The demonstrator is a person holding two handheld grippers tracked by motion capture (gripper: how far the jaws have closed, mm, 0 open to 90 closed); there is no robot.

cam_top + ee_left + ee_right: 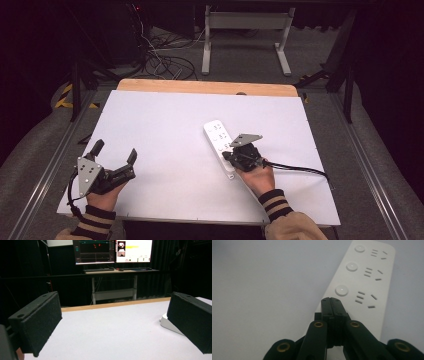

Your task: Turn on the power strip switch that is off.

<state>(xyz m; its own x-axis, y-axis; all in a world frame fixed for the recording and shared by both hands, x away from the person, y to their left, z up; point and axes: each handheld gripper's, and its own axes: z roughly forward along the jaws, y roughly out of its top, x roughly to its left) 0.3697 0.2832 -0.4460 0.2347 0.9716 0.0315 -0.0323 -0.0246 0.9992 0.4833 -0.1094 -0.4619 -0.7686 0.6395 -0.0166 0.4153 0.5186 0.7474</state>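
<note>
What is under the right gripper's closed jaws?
The white power strip lies under the right gripper; three round buttons and sockets show ahead. Its near end is covered by the gripper.

No legible txt anywhere — monitor screens (113, 251) too blurry.

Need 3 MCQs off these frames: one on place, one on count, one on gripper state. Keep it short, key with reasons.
1. Where does the white power strip lie on the white table?
A. right of centre, by the right gripper
B. at the far left edge
C. under the left gripper

2. How many round buttons does the right gripper view show on the strip?
A. one
B. three
C. five

3. How do the two grippers stand?
A. both open
B. left shut, right open
C. left open, right shut

Key: 1 A, the high view shows the strip under the right gripper. 2 B, three buttons sit in a row along the strip. 3 C, the left gripper has its jaws spread wide; the right gripper's jaws are pressed together over the strip.
</note>
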